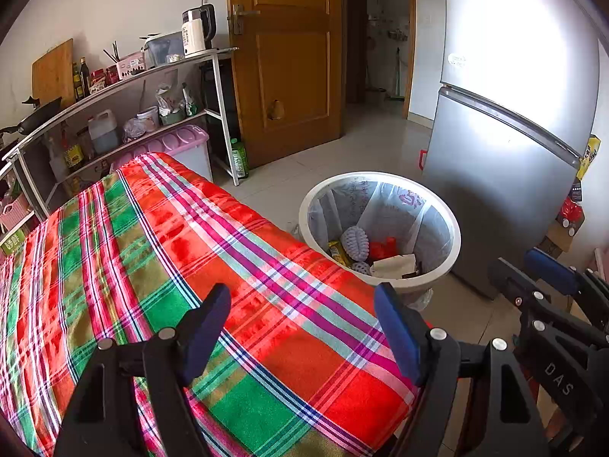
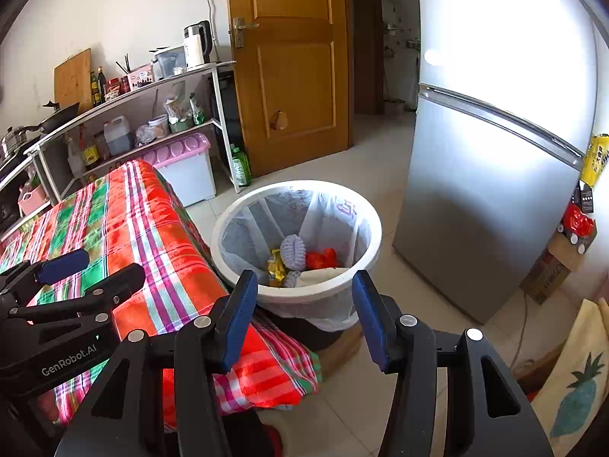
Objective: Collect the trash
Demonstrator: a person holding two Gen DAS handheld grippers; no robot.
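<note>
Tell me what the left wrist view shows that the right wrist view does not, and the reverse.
Only the left wrist view shows the plaid cloth spread wide and bare beneath the open left gripper.

Only the right wrist view shows the pineapple-print fabric at lower right and the cloth's corner hanging to the floor.

Both show the white bin with its liner and trash inside, the silver fridge, the wooden door and the open right gripper.

The left gripper point(image 1: 302, 329) points forward and downward, its blue-padded fingers point(image 1: 207, 333) spread wide with nothing between them. The right gripper point(image 2: 302, 314) sits at its 3 o'clock, side by side and angled down alike, jaws likewise apart and empty. Each shows at the edge of the other's view: right gripper point(image 1: 533, 270), left gripper point(image 2: 87, 266).
</note>
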